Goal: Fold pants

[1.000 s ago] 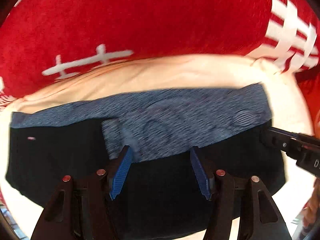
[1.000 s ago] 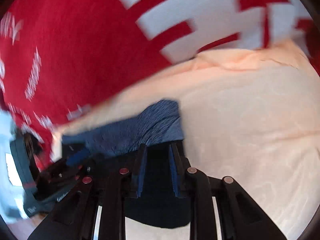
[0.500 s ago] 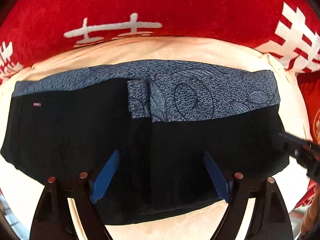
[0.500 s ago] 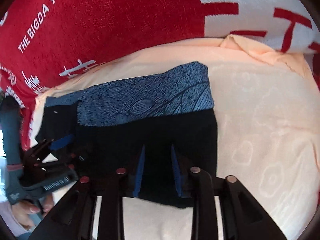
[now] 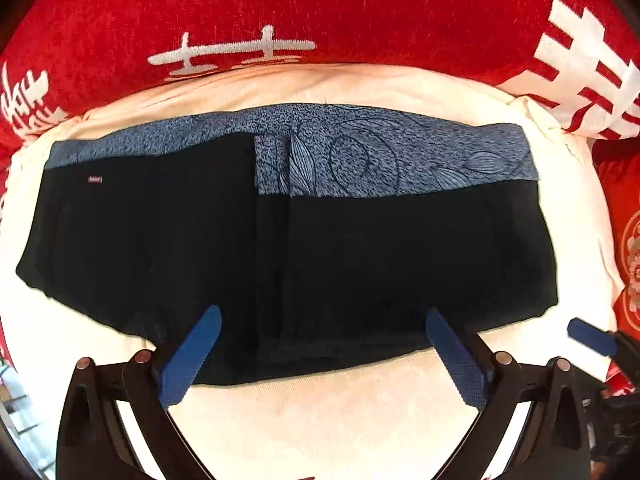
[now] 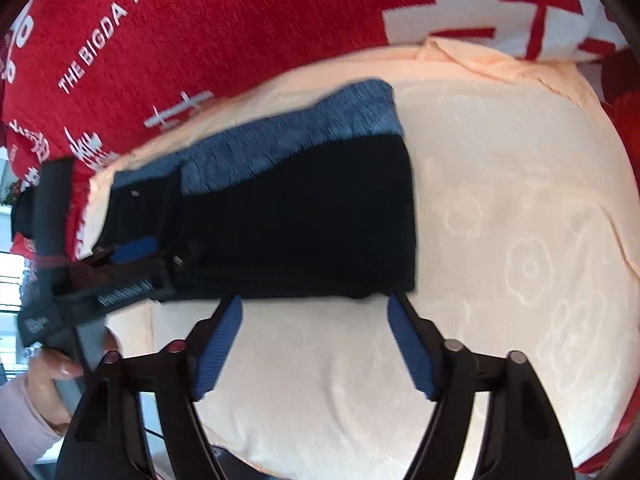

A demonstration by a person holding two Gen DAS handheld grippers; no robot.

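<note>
The left wrist view looks almost straight down from above the left tongs [image 5: 322,354], close over the folded pants [image 5: 280,248], which fill the middle of its picture across their whole length on the cream sheet [image 5: 320,420]. The right wrist view looks steeply down but tilted forward, from above the right tongs [image 6: 314,340], near the pants' [image 6: 300,220] right end, and it is somewhat blurred. Both views share the pants, the sheet and the red blanket [image 5: 320,0] along the far side. Each catches the other tool: the right tongs' blue pad at the left view's right edge, the left tongs [image 6: 132,252] at the right view's left.
</note>
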